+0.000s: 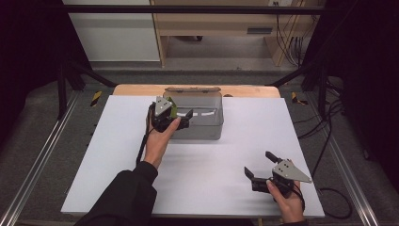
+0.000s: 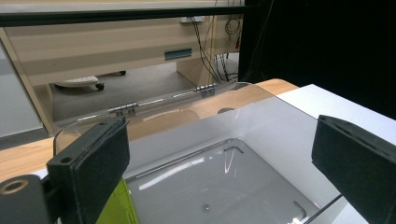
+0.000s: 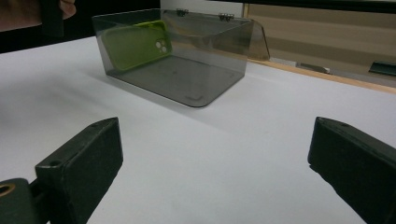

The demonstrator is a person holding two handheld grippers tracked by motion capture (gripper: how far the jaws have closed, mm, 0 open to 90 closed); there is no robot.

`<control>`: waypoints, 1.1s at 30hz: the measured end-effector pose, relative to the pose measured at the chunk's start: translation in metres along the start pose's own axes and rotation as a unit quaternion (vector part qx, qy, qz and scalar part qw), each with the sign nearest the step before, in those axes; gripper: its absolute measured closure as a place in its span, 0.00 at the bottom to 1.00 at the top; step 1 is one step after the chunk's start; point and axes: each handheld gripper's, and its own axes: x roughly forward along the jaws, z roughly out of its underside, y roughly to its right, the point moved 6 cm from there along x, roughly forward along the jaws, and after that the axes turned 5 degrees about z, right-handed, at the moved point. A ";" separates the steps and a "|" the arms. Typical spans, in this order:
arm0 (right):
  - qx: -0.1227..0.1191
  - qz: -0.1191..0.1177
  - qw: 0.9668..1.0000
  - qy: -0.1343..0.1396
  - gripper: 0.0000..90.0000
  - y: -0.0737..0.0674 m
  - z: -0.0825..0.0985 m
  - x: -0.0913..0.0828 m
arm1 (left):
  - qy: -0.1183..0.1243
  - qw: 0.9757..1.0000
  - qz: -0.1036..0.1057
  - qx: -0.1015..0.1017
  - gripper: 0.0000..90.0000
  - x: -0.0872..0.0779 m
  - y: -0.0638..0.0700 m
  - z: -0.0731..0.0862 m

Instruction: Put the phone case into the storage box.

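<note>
A clear grey plastic box stands at the back middle of the white board, its hinged lid folded back. A lime green phone case leans against the inside of the box's left wall; the right gripper view shows the same case through the box wall. My left gripper hovers over the box's left front corner, open, with nothing between its jaws. In its own view the left gripper looks down into the box, the case just below its left jaw. My right gripper is open near the front right, empty.
The white board lies on a wooden table. Metal rails run along both sides on the floor. A wooden desk and hanging cables stand beyond the table.
</note>
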 end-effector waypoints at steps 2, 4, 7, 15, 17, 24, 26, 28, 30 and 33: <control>0.000 0.000 1.000 0.000 0.04 0.000 0.000 0.000 | 0.001 1.000 0.001 0.000 0.04 0.000 0.000 0.000; 0.001 0.000 1.000 0.000 0.04 0.000 0.000 0.000 | 0.001 1.000 0.001 0.001 0.04 0.000 0.000 0.000; 0.000 0.000 1.000 0.000 0.04 0.000 0.000 0.000 | 0.001 1.000 0.003 0.001 0.04 0.000 0.001 0.000; 0.000 -0.001 1.000 0.000 0.04 0.000 0.000 0.000 | 0.008 1.000 0.007 0.001 0.04 -0.002 0.003 0.002; -0.001 -0.001 1.000 0.000 0.04 0.000 0.000 0.000 | 0.012 1.000 0.010 0.002 0.04 -0.003 0.004 0.002; -0.001 -0.002 1.000 0.001 0.04 -0.001 0.000 0.000 | 0.029 0.999 0.015 0.010 0.04 -0.007 0.007 -0.001; 0.000 -0.003 1.000 0.000 0.04 -0.001 0.000 0.000 | 0.032 0.999 0.016 0.010 0.04 -0.008 0.008 -0.001; 0.001 -0.003 1.000 0.000 0.04 -0.001 0.000 0.000 | 0.033 0.999 0.017 0.008 0.04 -0.009 0.008 0.000; 0.001 -0.003 1.000 0.001 0.04 -0.001 0.000 0.000 | 0.033 0.999 0.018 0.007 0.04 -0.009 0.009 0.002; 0.000 -0.004 1.000 0.003 0.04 -0.001 -0.001 0.000 | 0.037 0.999 0.019 0.010 0.04 -0.011 0.010 0.001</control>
